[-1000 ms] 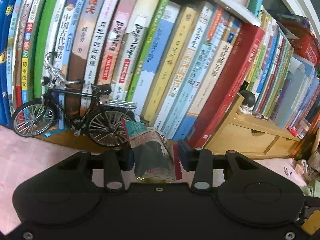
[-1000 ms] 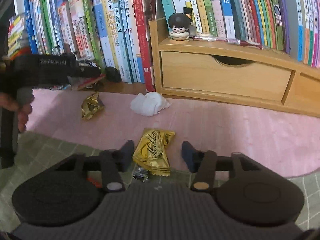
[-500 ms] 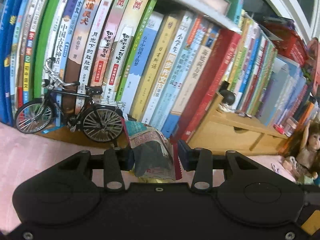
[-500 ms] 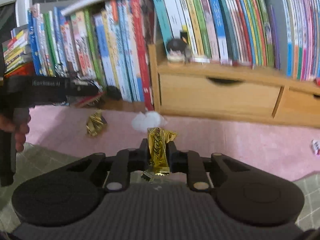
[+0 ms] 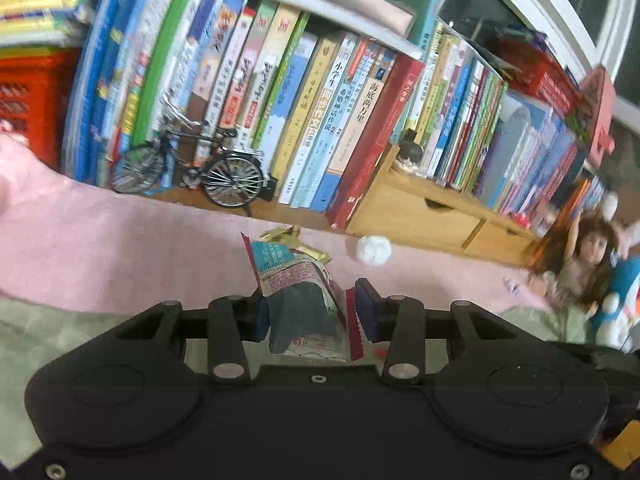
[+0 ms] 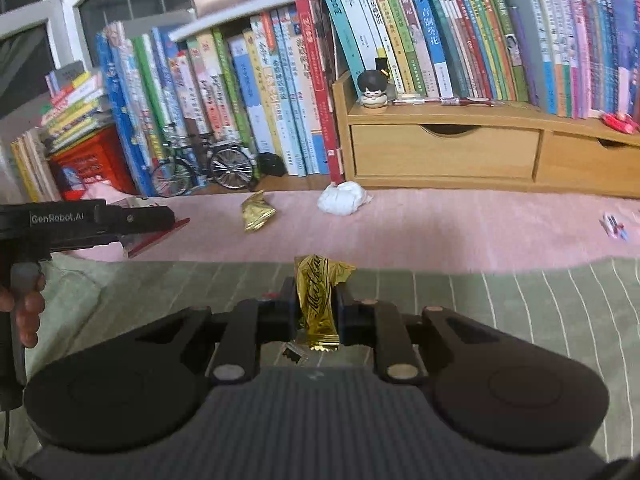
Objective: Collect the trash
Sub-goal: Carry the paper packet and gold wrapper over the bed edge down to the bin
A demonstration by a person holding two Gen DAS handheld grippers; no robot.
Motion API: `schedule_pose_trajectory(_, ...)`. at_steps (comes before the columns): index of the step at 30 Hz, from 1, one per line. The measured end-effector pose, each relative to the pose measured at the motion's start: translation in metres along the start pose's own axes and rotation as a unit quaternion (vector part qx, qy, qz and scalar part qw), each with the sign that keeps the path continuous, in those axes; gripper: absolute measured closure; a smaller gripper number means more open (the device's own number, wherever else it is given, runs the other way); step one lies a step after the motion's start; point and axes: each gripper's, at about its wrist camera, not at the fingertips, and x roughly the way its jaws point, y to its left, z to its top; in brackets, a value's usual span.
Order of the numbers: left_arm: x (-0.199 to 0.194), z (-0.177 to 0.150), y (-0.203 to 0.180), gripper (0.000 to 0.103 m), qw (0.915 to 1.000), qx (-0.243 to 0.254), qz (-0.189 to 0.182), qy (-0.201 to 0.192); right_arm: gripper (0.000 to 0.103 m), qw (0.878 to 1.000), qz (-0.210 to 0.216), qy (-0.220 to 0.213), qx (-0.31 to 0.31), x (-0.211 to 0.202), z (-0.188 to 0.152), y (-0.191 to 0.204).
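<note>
Gold wrapper [image 6: 320,304] clamped in right claw [image 6: 316,312]; left claw [image 5: 310,312] clamps snack packet [image 5: 296,280].
Both loads lifted; next, carry them to a bin, unseen here.

Two grippers are showing: the left gripper [image 5: 310,312] and the right gripper [image 6: 316,312]. Two gold wrappers are showing, one held [image 6: 318,304] and one lying [image 6: 256,212]. One printed packet [image 5: 300,300], one crumpled tissue [image 6: 342,198], one toy bicycle [image 6: 204,168], one doll [image 5: 580,264] and two wooden drawers [image 6: 444,152] are showing.

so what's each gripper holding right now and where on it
The left gripper pinches a red-edged snack packet across its lower part. The right gripper is shut on a gold wrapper around its middle, both ends sticking out.
</note>
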Motion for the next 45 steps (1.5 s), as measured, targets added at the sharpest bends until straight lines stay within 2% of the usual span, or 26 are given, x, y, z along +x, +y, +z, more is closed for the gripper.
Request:
schedule_pose_trajectory(2, -0.017, -0.008, -0.003, 0.063, 0.9999, 0.010, -0.004, 0.005, 0.080, 1.000, -0.002, -0.004, 0.004, -0.016, -0.010, 0.003)
schedule_pose_trajectory(5, -0.042, -0.023, 0.000, 0.063, 0.9996, -0.008, -0.024, 0.009, 0.080, 1.000, -0.008, -0.007, 0.013, -0.036, -0.031, 0.007)
schedule_pose_trajectory(9, -0.070, -0.041, -0.013, 0.063, 0.9992, 0.035, -0.010, 0.017, 0.080, 1.000, 0.004, -0.002, 0.020, -0.056, -0.053, 0.013)
schedule_pose_trajectory(17, -0.122, -0.077, -0.032, 0.063, 0.9977, 0.057, -0.031, 0.022, 0.080, 1.000, 0.012, -0.008, 0.025, -0.095, -0.089, 0.036)
schedule_pose_trajectory(25, -0.167, -0.122, -0.039, 0.063, 0.9964, 0.054, -0.058, 0.030, 0.080, 0.999, 0.026, -0.010, 0.019, -0.131, -0.126, 0.052)
schedule_pose_trajectory(29, -0.190, -0.141, -0.037, 0.063, 0.9963, 0.056, -0.057, 0.030, 0.080, 0.998, 0.042, -0.012, 0.033, -0.147, -0.142, 0.050)
schedule_pose_trajectory(39, -0.245, -0.181, -0.055, 0.063, 0.9917, 0.082, -0.097, 0.022, 0.080, 0.997, 0.063, -0.031, 0.018, -0.197, -0.176, 0.071)
schedule_pose_trajectory(42, -0.259, -0.192, -0.059, 0.063, 0.9887, 0.084, -0.122, 0.027, 0.080, 0.997, 0.079, -0.025, 0.010, -0.209, -0.188, 0.078)
schedule_pose_trajectory(45, -0.271, -0.203, -0.062, 0.063, 0.9878, 0.094, -0.120, 0.029, 0.080, 0.996, 0.087, -0.011, -0.013, -0.218, -0.198, 0.084)
